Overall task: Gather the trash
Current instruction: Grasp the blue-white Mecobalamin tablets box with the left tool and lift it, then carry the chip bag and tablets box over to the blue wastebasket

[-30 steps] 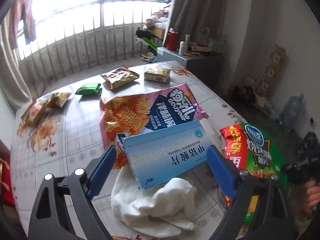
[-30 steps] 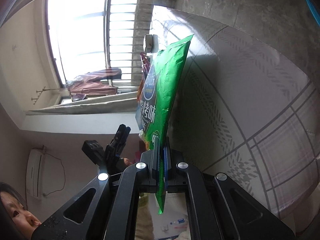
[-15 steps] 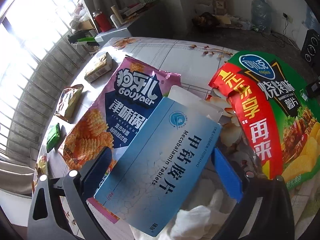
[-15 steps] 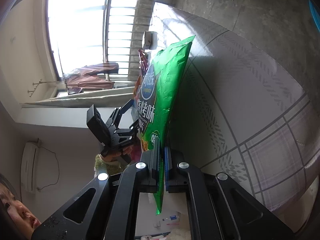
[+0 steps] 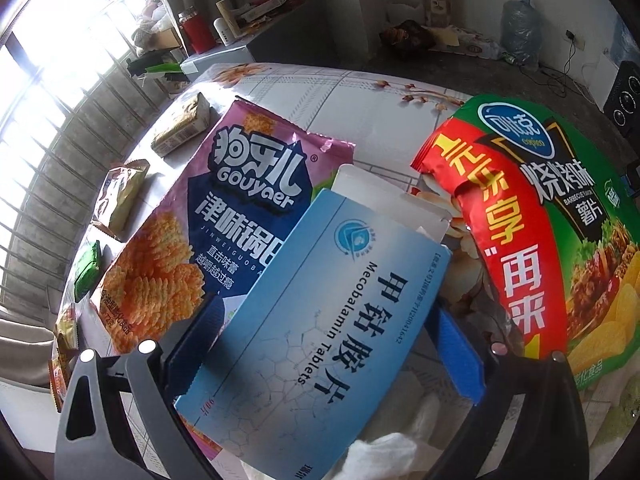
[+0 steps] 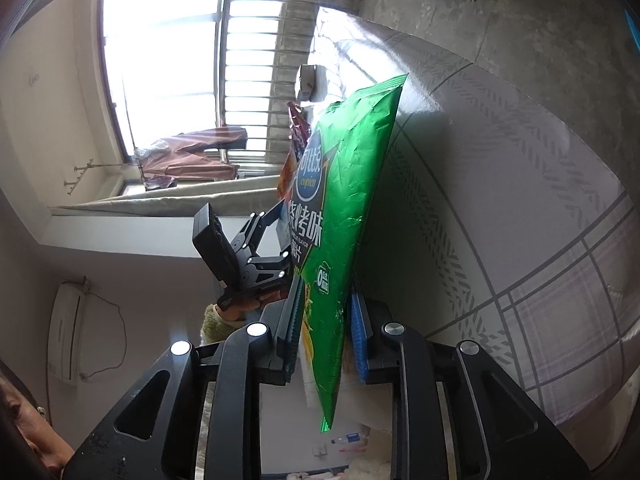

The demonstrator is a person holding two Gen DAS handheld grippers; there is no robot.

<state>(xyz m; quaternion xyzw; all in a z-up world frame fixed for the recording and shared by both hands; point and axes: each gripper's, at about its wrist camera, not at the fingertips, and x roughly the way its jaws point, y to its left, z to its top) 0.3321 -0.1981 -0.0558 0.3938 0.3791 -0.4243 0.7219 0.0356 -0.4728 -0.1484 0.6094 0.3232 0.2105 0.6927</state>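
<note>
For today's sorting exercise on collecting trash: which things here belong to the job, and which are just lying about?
Part of the job:
- blue tablet box, between the left gripper's fingers
- green chip bag, between the right gripper's opening jaws
- purple snack bag
- small wrappers, e.g. green packet

Lying about:
- red canister
- water jug
- air conditioner

A glossy, crinkled foil chip bag [image 6: 352,208] is gleaming; the matt cardboard box [image 5: 320,320] is lying beside soft white cloth [image 5: 384,452].

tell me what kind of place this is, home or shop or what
Most likely a lived-in home. A table with a floral plastic cloth holds snack wrappers such as a purple crisp bag, a white wall air conditioner hangs indoors, and clothes hang at the barred balcony window.
</note>
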